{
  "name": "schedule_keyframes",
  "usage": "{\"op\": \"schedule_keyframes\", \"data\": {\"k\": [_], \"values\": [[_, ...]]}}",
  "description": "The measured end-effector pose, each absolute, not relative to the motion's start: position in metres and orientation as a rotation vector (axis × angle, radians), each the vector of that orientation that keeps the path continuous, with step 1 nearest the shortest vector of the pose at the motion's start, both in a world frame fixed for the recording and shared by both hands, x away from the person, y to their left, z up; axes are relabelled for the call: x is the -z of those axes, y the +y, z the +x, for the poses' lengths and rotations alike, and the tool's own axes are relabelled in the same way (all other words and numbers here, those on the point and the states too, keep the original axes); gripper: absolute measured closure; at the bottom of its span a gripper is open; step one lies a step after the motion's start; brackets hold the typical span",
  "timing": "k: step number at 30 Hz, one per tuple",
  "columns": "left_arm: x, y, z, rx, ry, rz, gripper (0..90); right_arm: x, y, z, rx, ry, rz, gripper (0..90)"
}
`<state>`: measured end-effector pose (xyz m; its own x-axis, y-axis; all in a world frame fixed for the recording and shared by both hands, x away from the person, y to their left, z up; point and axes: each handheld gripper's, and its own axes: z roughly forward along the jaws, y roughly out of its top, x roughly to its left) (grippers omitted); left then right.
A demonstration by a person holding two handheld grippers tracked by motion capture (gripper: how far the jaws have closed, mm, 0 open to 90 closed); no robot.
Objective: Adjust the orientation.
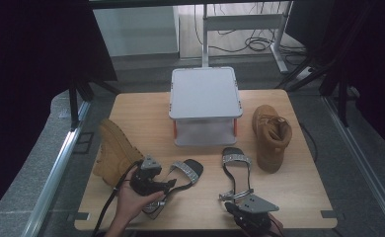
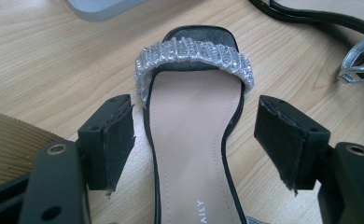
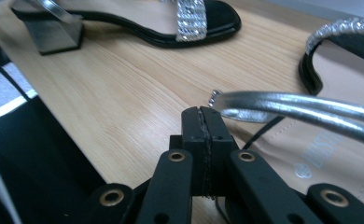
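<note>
Straddling the left sandal (image 2: 194, 140), our left gripper (image 2: 194, 144) stood wide open, one black jaw on each side of the insole, neither pad touching the shoe as far as we could tell. That sandal lay flat on the wooden table (image 1: 299, 192), its silver beaded toe strap (image 2: 194, 56) pointing away from us, near the front edge and just right of the tan boot (image 1: 114, 150) lying on its side. In the high view the left hand (image 1: 131, 200) wrapped the left gripper (image 1: 167, 185) from below, the forearm entering at the bottom edge and angling toward the table's middle.

Our right gripper (image 3: 202, 123) was closed, its two pads pressed flat together with nothing between them. It rested low over the table, just beside the silver ankle strap (image 3: 301, 109) of the right sandal (image 1: 236, 170); whether it touched the strap, we could not tell. From above, the right gripper (image 1: 232, 207) sat at the table's front edge, at that sandal's heel, grey plate uppermost.

Behind both sandals stood a grey two-tier rack (image 1: 205, 103), with a second tan boot (image 1: 271, 138) upright to its right.
</note>
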<state>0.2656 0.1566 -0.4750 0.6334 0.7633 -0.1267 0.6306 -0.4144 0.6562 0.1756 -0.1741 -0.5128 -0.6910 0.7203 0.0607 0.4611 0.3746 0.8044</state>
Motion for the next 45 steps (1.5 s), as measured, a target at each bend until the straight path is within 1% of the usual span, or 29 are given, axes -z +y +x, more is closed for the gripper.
{"op": "schedule_keyframes", "data": {"k": [15, 36, 45], "values": [[0.474, 0.162, 0.266, -0.254, 1.103, 2.163, 28.5, 0.514, -0.183, 0.175, -1.197, 2.329, 1.061, 89.8], [0.477, 0.165, 0.269, -0.251, 1.117, 2.171, 28.5, 0.521, -0.235, 0.167, -1.177, 2.258, 1.186, 89.9], [0.477, 0.166, 0.269, -0.25, 1.12, 2.171, 28.5, 0.521, -0.256, 0.169, -1.178, 2.223, 1.222, 89.9]]}}
